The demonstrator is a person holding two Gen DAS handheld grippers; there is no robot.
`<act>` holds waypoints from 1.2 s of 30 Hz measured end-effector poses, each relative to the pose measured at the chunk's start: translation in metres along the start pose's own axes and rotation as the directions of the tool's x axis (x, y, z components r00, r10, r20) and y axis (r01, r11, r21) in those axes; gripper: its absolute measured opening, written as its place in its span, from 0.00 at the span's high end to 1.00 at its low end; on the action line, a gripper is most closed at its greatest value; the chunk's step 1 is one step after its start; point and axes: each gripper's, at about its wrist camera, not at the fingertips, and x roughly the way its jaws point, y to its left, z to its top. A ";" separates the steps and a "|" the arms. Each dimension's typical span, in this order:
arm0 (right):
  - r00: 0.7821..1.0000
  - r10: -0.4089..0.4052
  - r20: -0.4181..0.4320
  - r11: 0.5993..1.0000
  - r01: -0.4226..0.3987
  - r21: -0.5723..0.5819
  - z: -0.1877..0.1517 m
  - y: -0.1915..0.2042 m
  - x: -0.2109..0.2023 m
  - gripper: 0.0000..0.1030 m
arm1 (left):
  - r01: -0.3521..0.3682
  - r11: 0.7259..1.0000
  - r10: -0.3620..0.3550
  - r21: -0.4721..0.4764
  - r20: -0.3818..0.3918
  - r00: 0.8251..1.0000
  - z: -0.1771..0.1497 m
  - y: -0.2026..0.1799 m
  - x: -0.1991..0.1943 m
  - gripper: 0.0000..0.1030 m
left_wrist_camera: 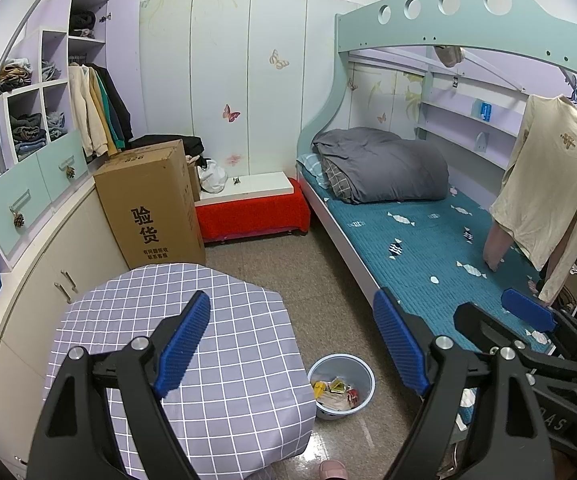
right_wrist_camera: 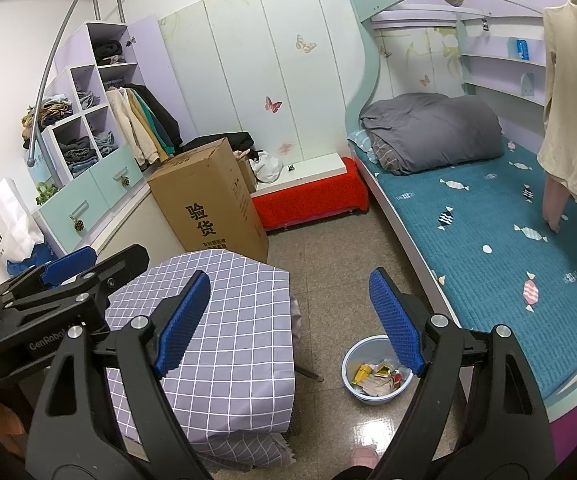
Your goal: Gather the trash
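Note:
A light blue plastic basin (left_wrist_camera: pixel 342 386) stands on the floor between the small table and the bed; it also shows in the right wrist view (right_wrist_camera: pixel 376 370). Several wrappers and paper scraps (left_wrist_camera: pixel 336 394) (right_wrist_camera: pixel 376 378) lie inside it. My left gripper (left_wrist_camera: pixel 292 344) is open and empty, held high above the table edge and basin. My right gripper (right_wrist_camera: pixel 290 320) is open and empty, also high above the floor. The right gripper shows in the left wrist view (left_wrist_camera: pixel 528 320); the left gripper shows in the right wrist view (right_wrist_camera: pixel 68 268).
A small table with a lilac checked cloth (left_wrist_camera: pixel 192 344) (right_wrist_camera: pixel 216 328) stands left of the basin. A tall cardboard box (left_wrist_camera: pixel 152 204), a red bench (left_wrist_camera: pixel 252 212), a bunk bed with teal cover (left_wrist_camera: pixel 428 248), and cabinets (left_wrist_camera: pixel 40 264) surround the tiled floor (left_wrist_camera: pixel 288 268).

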 end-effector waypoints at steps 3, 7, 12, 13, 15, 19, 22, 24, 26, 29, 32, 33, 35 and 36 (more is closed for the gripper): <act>1.000 0.000 -0.001 1.000 0.000 0.001 0.001 0.000 0.000 0.22 | 0.002 1.000 -0.002 0.002 0.002 1.000 0.002 0.000 0.001 0.20; 1.000 -0.001 -0.001 1.000 0.001 0.001 0.001 0.000 0.000 0.22 | 0.002 1.000 -0.002 0.003 0.002 1.000 0.003 0.001 0.001 0.20; 1.000 0.001 -0.003 1.000 -0.001 0.002 0.001 -0.001 0.001 0.22 | 0.002 1.000 -0.002 0.003 0.002 1.000 0.003 0.000 0.001 0.20; 1.000 0.000 -0.002 1.000 0.000 0.001 0.001 -0.001 0.000 0.22 | 0.003 1.000 -0.003 0.003 0.002 1.000 0.003 0.000 0.001 0.20; 1.000 0.000 -0.003 1.000 0.000 0.000 0.001 -0.001 0.000 0.22 | 0.002 1.000 -0.002 0.002 0.001 1.000 0.003 0.000 0.001 0.20; 1.000 0.000 -0.003 1.000 0.000 0.000 0.002 -0.001 0.000 0.22 | 0.002 1.000 -0.002 0.002 0.001 1.000 0.003 0.001 0.001 0.20; 1.000 -0.001 -0.001 1.000 0.001 -0.001 0.001 0.001 0.001 0.22 | 0.002 1.000 -0.002 -0.001 0.002 1.000 0.004 0.003 0.000 0.20; 1.000 -0.001 -0.003 1.000 0.001 -0.001 0.000 0.001 0.002 0.22 | 0.003 1.000 -0.003 0.000 0.000 1.000 0.004 0.003 0.001 0.20; 1.000 -0.002 -0.002 1.000 0.002 -0.001 0.000 0.002 0.002 0.22 | 0.003 1.000 -0.003 -0.003 0.000 1.000 0.005 0.005 0.001 0.20; 1.000 -0.001 -0.005 1.000 0.001 -0.001 -0.001 0.002 0.003 0.22 | 0.003 1.000 -0.003 -0.005 -0.001 1.000 0.004 0.006 0.001 0.20; 1.000 -0.002 -0.006 1.000 0.002 -0.001 -0.002 0.002 0.003 0.22 | 0.000 1.000 0.000 -0.005 -0.002 1.000 0.004 0.007 0.002 0.20; 1.000 -0.002 -0.006 1.000 0.002 -0.001 -0.002 0.002 0.004 0.22 | 0.001 1.000 -0.001 -0.006 -0.002 1.000 0.004 0.007 0.002 0.20; 1.000 -0.002 -0.007 1.000 0.002 -0.001 -0.001 0.002 0.004 0.22 | 0.001 1.000 -0.001 -0.005 -0.003 1.000 0.004 0.007 0.002 0.20; 1.000 -0.001 -0.007 1.000 0.001 -0.001 -0.001 0.002 0.004 0.22 | 0.001 1.000 -0.001 -0.006 -0.003 1.000 0.004 0.007 0.002 0.20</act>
